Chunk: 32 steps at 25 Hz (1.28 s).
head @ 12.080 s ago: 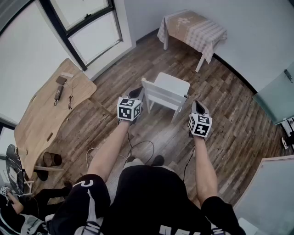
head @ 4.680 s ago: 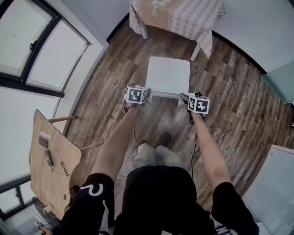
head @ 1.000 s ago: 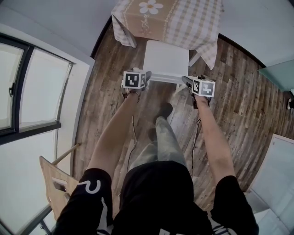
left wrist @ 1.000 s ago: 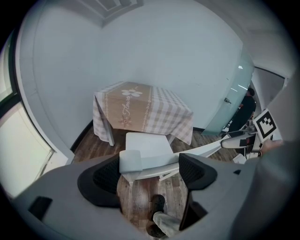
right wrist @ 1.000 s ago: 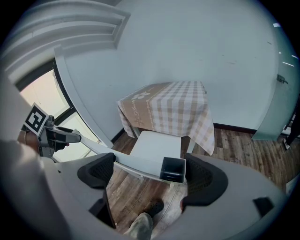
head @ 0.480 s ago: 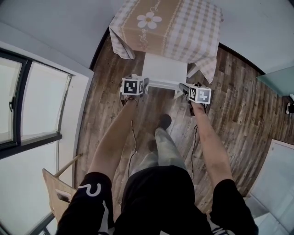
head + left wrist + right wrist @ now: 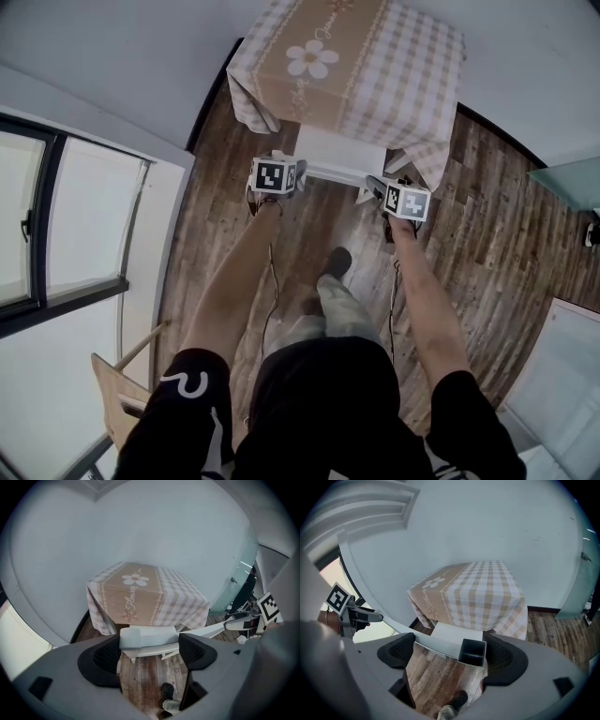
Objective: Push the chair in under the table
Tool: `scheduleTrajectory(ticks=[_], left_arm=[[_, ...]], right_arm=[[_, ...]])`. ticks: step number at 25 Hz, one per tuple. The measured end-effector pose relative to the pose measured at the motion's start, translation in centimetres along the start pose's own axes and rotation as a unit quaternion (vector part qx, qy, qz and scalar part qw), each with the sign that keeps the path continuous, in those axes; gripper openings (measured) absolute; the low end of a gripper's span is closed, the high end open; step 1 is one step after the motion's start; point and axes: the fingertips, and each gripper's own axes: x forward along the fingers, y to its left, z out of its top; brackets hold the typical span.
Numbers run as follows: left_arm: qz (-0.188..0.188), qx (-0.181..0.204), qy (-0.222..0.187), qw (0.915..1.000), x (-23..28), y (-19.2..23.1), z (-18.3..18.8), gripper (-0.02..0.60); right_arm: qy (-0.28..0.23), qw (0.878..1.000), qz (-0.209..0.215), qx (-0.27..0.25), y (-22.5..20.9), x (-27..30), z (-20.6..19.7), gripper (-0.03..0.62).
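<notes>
The wood floor [image 7: 487, 225] fills the corner of the room, and the table [image 7: 349, 56] stands against the wall with a checked cloth [image 7: 427, 112] hanging over its edges. The white chair [image 7: 339, 148] faces it. The front of the seat is already under the near hem, while the rear of the seat and the backrest are out in the open, so the push looks partly done.

The left gripper [image 7: 149, 651] has its jaws spread wide around the left top corner of the backrest. The corner sits in the gap close to the left pad, but nothing is clamped. The right gripper [image 7: 450, 654] is just as wide open, and the dark square end of the right post sits close beside its right pad. Both seem to bear on the rail rather than grip it.

That loose contact is the main risk, because a jaw could slide off the rail on a hard shove. An uneven push could slew the chair into a table leg. The hem could drag along on the seat, and a chair leg could catch on a plank seam and tip the chair. The shoe [image 7: 337, 262] is well behind the chair.
</notes>
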Motion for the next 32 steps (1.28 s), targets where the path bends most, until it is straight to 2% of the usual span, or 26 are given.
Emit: scheduleTrajectory(ticks=[4, 11, 16, 26, 32], left_arm=[[0.003, 0.003, 0.005, 1.0000, 1.4, 1.0, 1.9, 0.393], [0.015, 0.005, -0.015, 0.9998, 2.5, 2.6, 3.7, 0.393], [0.007, 0.007, -0.009, 0.9999, 3.7, 3.4, 6.0, 0.393], [-0.013, 0.021, 0.003, 0.9997, 6.0, 6.5, 7.2, 0.391], [-0.021, 0.028, 0.014, 0.9993, 7.7, 7.6, 9.6, 0.391]], right_arm=[[0.003, 1.000, 0.003, 0.006, -0.2, 1.8, 1.5, 0.485], [0.004, 1.000, 0.007, 0.011, 0.2, 3.6, 3.0, 0.486], [0.005, 1.000, 0.000, 0.017, -0.1, 4.8, 4.9, 0.488], [0.013, 0.999, -0.017, 0.025, 1.3, 7.9, 5.3, 0.488], [0.015, 0.999, -0.026, 0.027, 1.1, 9.5, 7.3, 0.488]])
